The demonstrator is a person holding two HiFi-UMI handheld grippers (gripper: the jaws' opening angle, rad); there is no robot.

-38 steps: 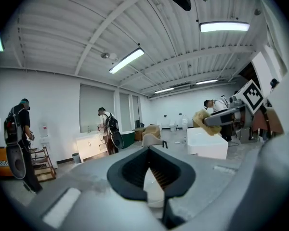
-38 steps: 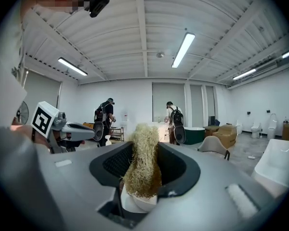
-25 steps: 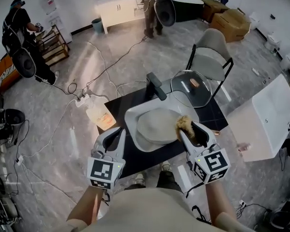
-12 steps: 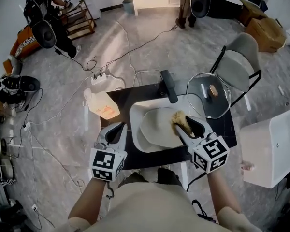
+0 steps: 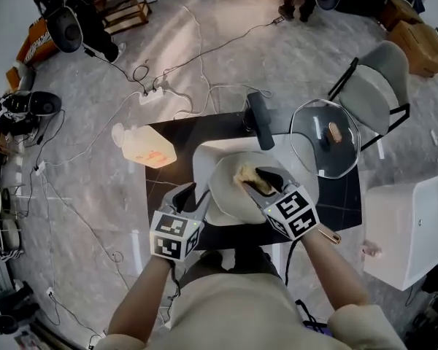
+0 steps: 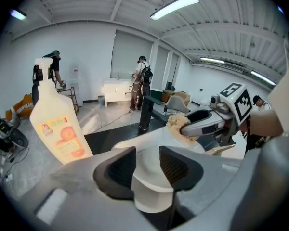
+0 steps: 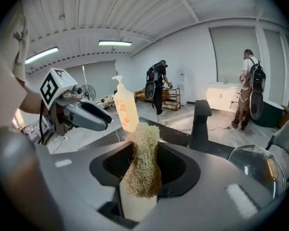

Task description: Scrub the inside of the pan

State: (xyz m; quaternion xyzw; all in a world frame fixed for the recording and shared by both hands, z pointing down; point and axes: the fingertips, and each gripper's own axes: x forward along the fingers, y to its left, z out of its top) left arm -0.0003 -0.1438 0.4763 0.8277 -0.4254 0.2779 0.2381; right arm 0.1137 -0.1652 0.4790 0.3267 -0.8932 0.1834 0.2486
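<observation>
Pan [image 5: 226, 189] interior clearest in head view

Beige shirt [image 5: 233, 308], grey marker-cubed grippers [image 5: 195, 192]

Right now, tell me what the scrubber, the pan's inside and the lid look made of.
The scrubber: coarse tan plant fibre, loofah-like, judging by frayed strands. The pan inside: pale matte coating, perhaps ceramic or enamel; no glare. The lid: clear glass, probably; the surface beneath shows through.
</observation>
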